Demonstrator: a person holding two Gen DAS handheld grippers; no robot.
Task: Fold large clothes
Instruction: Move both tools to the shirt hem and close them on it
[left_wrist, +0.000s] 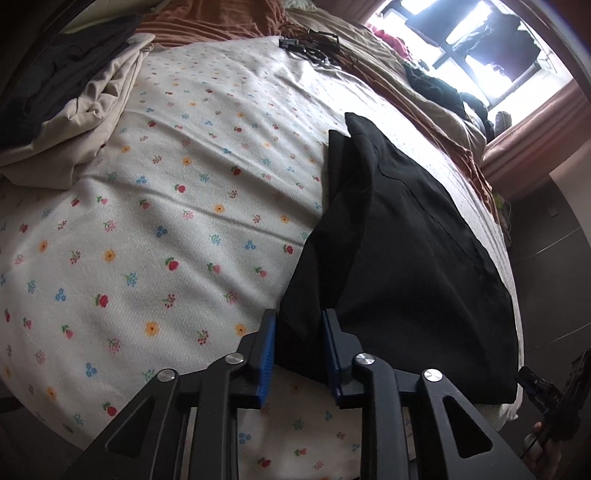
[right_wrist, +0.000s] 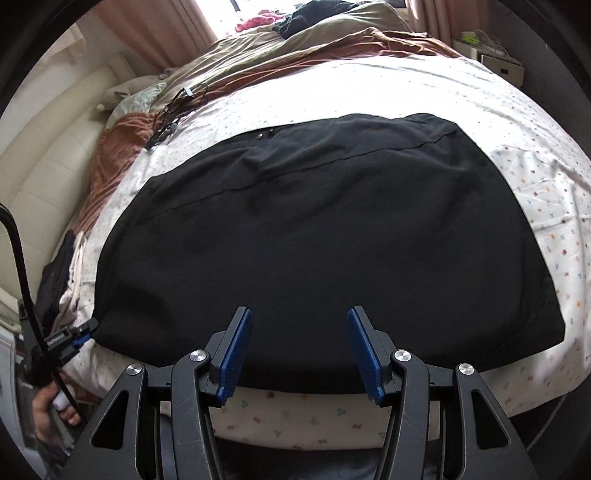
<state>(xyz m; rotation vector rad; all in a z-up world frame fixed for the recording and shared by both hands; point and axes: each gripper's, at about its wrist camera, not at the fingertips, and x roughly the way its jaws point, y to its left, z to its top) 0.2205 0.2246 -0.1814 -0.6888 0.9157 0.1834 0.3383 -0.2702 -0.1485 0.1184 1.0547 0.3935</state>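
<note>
The left tongs (left_wrist: 299, 325) pinch a corner of the black garment (right_wrist: 332, 240) at the bed's (left_wrist: 166, 203) near edge. The right tongs (right_wrist: 299, 325) hover half-open, empty, over its hem. Bare flowered sheet lies leftward.

Flowered sheet (left_wrist: 166, 206) lying open across the left wrist view's centre and lower left, folded beige pile (left_wrist: 85, 122) blocking upper left, black garment (left_wrist: 399, 240) covering the right, cables (left_wrist: 314, 46) trailing top centre.

A black garment (right_wrist: 325, 236) lies spread flat on a bed with a flower-print sheet (right_wrist: 535, 192). The right claw (right_wrist: 299, 325) hovers above its near hem, blue pads apart with nothing between them. At far left, the left claw (right_wrist: 86, 326) touches the garment's corner. Rumpled brown bedding (right_wrist: 122, 147) lies behind.
</note>
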